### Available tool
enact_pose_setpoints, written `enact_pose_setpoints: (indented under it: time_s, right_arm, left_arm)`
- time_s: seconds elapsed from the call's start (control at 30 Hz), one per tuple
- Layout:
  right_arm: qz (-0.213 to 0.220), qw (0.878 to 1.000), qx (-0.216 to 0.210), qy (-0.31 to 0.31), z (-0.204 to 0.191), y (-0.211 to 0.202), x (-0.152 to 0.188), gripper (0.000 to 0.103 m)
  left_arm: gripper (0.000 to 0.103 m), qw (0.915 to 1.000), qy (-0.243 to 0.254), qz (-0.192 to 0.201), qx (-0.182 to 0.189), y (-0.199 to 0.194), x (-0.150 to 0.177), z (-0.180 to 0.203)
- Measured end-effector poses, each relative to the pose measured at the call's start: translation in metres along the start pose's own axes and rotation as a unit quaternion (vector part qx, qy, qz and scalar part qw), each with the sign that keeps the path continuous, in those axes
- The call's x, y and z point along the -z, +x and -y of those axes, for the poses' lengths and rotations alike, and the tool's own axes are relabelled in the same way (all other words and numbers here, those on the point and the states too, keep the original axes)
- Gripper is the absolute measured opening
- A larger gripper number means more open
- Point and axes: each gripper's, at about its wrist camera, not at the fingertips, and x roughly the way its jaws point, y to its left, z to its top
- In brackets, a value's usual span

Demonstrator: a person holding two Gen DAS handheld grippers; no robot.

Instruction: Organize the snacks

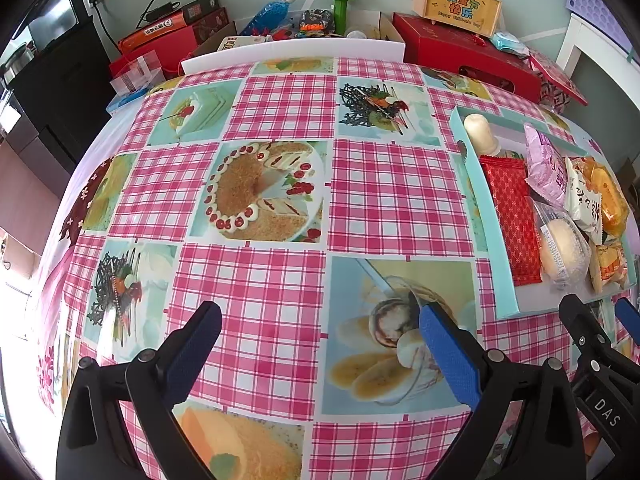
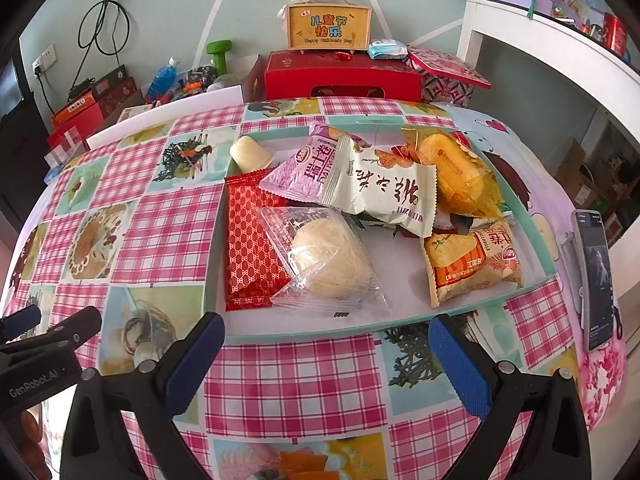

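Jaws of both grippers (image 1: 320, 350) (image 2: 326, 354) wide, empty.

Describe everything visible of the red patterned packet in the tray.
The red patterned packet is a flat, glossy foil-like sachet with a white lattice print and crimped ends. It lies flat along the left wall of the teal tray, sealed. The clear-wrapped bun overlaps its right edge; the purple packet covers its far corner.

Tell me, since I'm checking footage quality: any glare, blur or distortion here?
Left wrist view: strong fisheye bending of the tablecloth, window blowout at lower left, focus sharp. Right wrist view: same bending, glare on the clear bun wrapper, snack tray evenly lit.
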Motion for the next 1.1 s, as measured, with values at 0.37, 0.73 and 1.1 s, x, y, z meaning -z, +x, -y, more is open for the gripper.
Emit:
enact_pose_setpoints:
  time_s: [0.37,0.73,1.1]
  right_arm:
    - [-0.004,1.000,0.004,0.002,0.0012,0.0015,-0.0001,0.103]
    - [-0.005,1.000,0.005,0.002,0.0015,0.0023,0.0001,0.103]
    - [-0.007,1.000,0.006,0.002,0.0024,0.0036,0.0013,0.103]
  left_arm:
    - [0.099,1.0000,-0.003,-0.003,0.000,0.0011,0.0008,-0.0005]
    - [0.099,1.0000,-0.002,-0.003,0.001,0.0014,0.0007,-0.0002]
    - [0.099,1.0000,-0.003,-0.003,0.000,0.0024,0.0013,0.0008]
